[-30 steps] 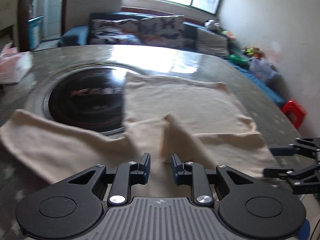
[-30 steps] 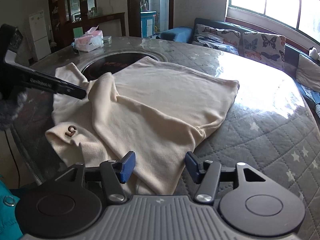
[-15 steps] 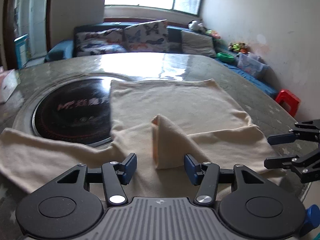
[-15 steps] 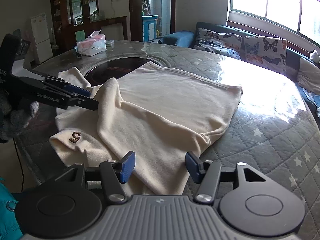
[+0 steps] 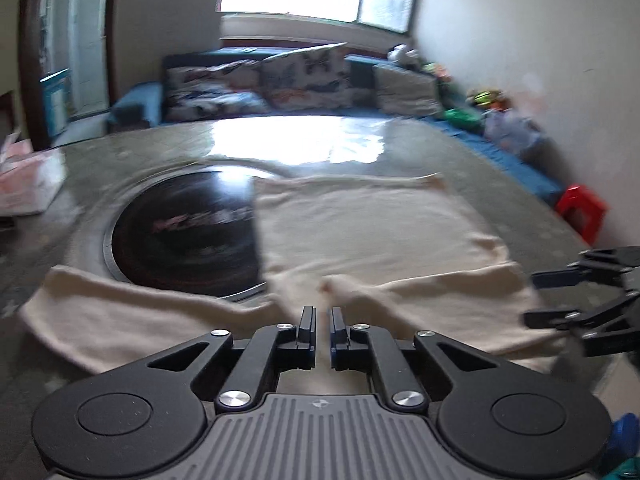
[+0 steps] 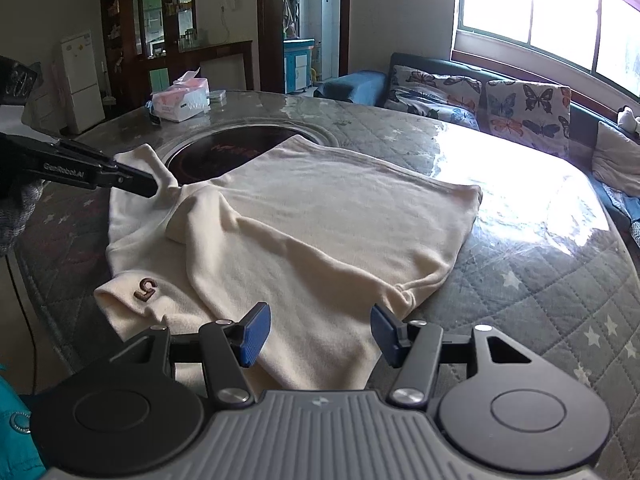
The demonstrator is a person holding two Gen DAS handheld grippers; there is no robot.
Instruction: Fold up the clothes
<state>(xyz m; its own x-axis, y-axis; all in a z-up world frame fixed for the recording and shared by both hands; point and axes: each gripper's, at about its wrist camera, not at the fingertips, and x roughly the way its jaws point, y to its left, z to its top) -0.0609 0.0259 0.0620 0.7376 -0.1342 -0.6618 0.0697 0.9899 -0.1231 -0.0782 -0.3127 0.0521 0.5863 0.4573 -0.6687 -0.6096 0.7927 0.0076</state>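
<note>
A cream sweater (image 6: 328, 216) lies spread on the quilted round table (image 6: 540, 280), with a brown "5" patch (image 6: 146, 289) on the near sleeve. Its left sleeve (image 5: 120, 312) stretches across the table's left side. My left gripper (image 5: 322, 320) is low over the sweater's middle, with the jaws almost together and cream fabric between them. In the right wrist view its tips (image 6: 148, 188) touch the cloth at the base of the far sleeve, beside a raised bump (image 6: 188, 224). My right gripper (image 6: 320, 332) stands open over the sweater's near edge, holding nothing, and shows open at the right (image 5: 556, 296).
A dark round cooktop (image 5: 184, 232) is set into the table, partly under the sweater. A tissue box (image 6: 182, 100) sits at the far left rim. A sofa with butterfly cushions (image 6: 500, 100) stands behind the table, and a red stool (image 5: 584, 212) stands by the wall.
My left gripper was open half a second ago and has now shut low on the fabric. The upright fold has slumped into a low bump. The right gripper stays open in place.
</note>
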